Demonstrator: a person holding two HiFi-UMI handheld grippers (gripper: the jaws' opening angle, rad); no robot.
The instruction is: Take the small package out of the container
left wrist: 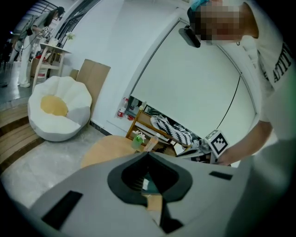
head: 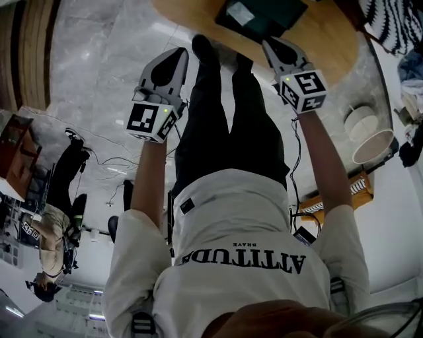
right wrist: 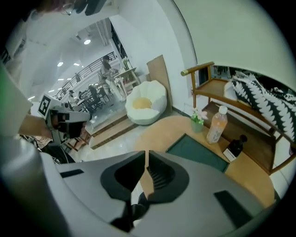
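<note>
A dark green container (head: 264, 16) sits on a round wooden table (head: 330, 39) at the top of the head view. A pale flat piece (head: 246, 13) lies in it; whether this is the small package I cannot tell. My left gripper (head: 178, 56) hangs over the floor just short of the table edge, its jaw tips meeting and empty. My right gripper (head: 272, 45) reaches the table edge beside the container, shut with nothing between its jaws. In the right gripper view the container (right wrist: 199, 152) lies just beyond the right gripper (right wrist: 146, 152). The left gripper (left wrist: 148, 152) points at the table (left wrist: 106, 148).
On the table stand a drink bottle (right wrist: 216, 125), a small potted plant (right wrist: 197, 121) and a dark bottle (right wrist: 235, 147). Behind it is a wooden bench (right wrist: 203, 88) with a black-and-white cushion (right wrist: 261, 99). A white beanbag seat (right wrist: 145, 107) rests on the marble floor.
</note>
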